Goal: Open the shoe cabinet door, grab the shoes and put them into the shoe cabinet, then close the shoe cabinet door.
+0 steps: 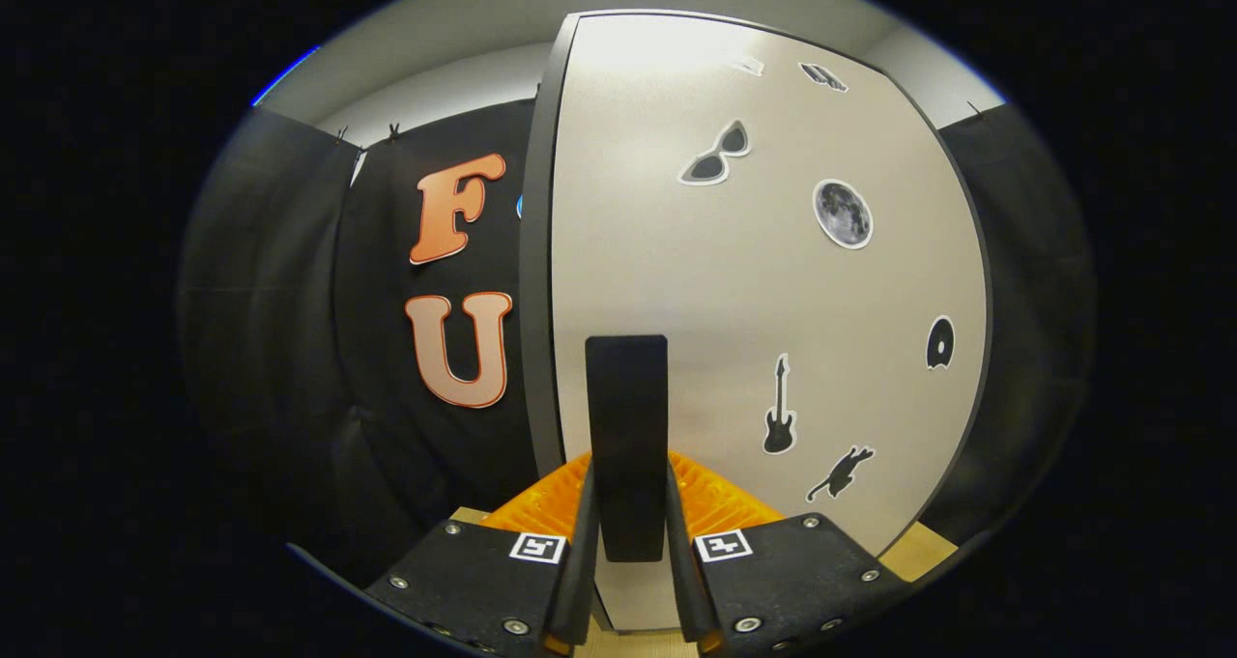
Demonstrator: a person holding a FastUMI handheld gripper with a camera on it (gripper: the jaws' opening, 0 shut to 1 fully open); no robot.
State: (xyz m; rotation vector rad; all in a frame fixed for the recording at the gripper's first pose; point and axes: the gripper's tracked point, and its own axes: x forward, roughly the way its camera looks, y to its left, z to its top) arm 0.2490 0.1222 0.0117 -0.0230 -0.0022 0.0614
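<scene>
Your fingers [628,581] sat narrow at lower centre, one each side of the upright black handle [626,436] on the shoe cabinet door [754,281], apparently pinching it; its long axis ran vertical. Door seemed closed w/ its edge left of centre; actual pad contact was hard to confirm, cabinet interior hidden.

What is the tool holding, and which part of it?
The tool is shut on the black handle of the cabinet door, with one finger pressing on each side of the handle's lower end.
</scene>
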